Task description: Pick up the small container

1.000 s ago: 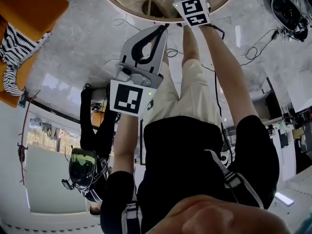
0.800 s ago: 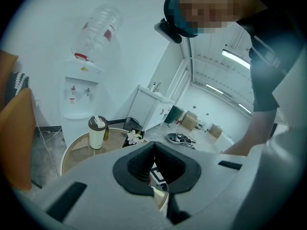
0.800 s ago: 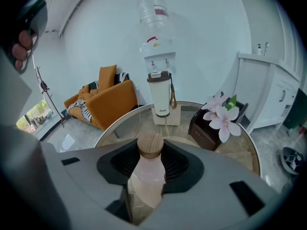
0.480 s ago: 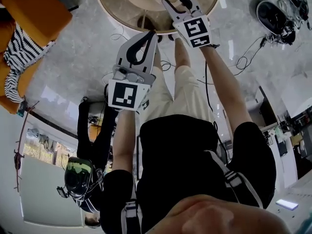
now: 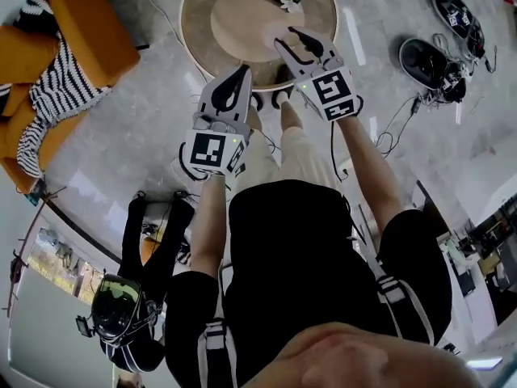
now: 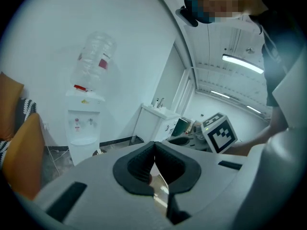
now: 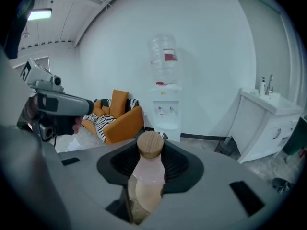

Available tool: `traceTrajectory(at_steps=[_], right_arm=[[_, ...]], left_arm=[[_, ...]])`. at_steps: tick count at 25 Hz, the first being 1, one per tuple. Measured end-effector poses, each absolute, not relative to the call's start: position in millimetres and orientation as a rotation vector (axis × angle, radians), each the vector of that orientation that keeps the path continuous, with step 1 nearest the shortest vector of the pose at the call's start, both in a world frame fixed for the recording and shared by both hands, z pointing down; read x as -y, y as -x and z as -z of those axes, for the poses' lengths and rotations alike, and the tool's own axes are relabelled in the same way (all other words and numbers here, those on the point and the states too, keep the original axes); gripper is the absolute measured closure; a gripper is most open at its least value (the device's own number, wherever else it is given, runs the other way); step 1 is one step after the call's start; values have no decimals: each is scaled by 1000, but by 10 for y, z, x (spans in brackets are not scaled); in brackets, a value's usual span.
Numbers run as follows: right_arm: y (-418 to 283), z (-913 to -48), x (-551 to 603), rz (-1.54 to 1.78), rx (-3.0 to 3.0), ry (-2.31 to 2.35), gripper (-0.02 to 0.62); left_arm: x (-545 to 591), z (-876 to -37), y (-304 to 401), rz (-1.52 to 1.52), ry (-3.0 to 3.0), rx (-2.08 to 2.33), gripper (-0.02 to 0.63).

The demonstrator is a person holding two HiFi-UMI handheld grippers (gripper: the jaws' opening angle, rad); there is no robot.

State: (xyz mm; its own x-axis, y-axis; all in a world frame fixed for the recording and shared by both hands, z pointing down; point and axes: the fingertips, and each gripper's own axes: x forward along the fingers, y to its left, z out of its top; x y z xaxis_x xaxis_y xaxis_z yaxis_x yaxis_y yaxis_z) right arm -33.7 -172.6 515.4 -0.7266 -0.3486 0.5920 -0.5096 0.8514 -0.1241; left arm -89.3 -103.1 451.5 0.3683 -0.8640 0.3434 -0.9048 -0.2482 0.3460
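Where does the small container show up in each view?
Head view: not clearly visible at the tips of the right gripper.
Left gripper view: not in it.
Right gripper view: centre, small container clamped between the gripper's jaws.
Shared landmark: the orange sofa, in all three.

The right gripper (image 5: pixel 287 39) is drawn back from over the round tabletop (image 5: pixel 234 23). Its marker cube (image 5: pixel 334 95), earlier seen over the near rim, is now found above the floor (image 5: pixel 145 111), and only its fingers (image 5: pixel 311 51) are left over that rim. The left gripper (image 5: pixel 241 73) is now brought nearly level with it. The whole tabletop is taken in by the head view, where only its near edge was shown before. More of the orange sofa (image 5: pixel 85 35) is shown, and the bystander in black (image 5: pixel 129 297) is placed lower in the picture.
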Motion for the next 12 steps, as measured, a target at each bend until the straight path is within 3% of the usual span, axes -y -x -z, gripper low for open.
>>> traceTrajectory(at_steps=[12], right_arm=[[149,-3449,1852,-314,2564,-517,456]], left_arm=[[1324,-3400,930,-14,-2264,1598,589]])
